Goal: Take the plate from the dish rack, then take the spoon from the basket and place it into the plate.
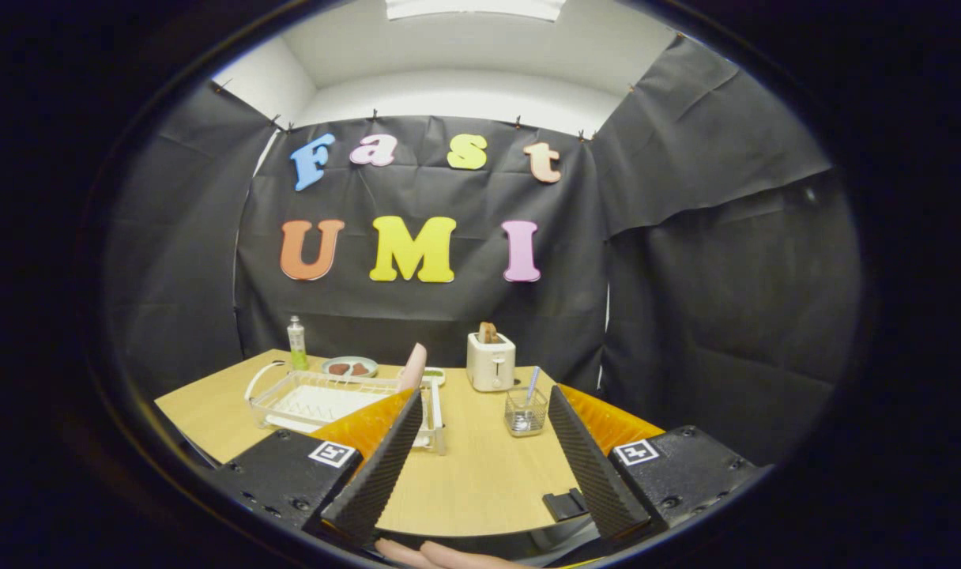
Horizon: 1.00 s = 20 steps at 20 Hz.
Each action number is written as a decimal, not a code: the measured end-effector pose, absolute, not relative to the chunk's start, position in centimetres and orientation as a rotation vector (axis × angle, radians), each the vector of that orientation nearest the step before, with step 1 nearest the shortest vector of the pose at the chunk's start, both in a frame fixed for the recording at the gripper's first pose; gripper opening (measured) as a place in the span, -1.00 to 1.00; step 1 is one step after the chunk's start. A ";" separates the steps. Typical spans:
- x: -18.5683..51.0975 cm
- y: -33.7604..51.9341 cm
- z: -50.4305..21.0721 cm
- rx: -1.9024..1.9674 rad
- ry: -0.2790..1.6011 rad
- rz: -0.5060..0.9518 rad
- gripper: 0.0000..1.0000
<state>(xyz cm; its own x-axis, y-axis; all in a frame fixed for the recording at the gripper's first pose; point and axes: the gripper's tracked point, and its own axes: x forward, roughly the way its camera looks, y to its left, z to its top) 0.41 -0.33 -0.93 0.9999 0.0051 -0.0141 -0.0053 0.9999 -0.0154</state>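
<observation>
Gripper view: gripper [480, 442] held back from the wooden table [480, 474], fingers spread wide and grasping nothing, likely to survey before the first reach. Pink plate [414, 367] stands on edge in the white dish rack [330, 399] at 11 o'clock beyond the left finger; the spoon [532, 385] leans upright in the clear basket [525, 412] at 1 o'clock, near the toaster [490, 362].

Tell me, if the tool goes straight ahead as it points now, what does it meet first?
Probably nothing near: the open tool faces bare table. Farther ahead stands the toaster, though depth is unclear.
</observation>
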 end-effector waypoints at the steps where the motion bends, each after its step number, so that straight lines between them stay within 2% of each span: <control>1: 0.5 -0.3 -0.9 -0.016 0.017 0.008 1.00; 10: 2.9 1.5 0.7 -0.043 0.031 0.035 1.00; 16: 9.5 6.3 2.7 -0.116 0.089 0.100 1.00; 20: 15.6 10.4 2.6 -0.147 0.217 0.154 1.00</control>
<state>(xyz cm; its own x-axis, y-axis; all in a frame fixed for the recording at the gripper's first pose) 15.62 10.38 2.61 0.9648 0.1355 -0.2253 -0.1673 0.9775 -0.1284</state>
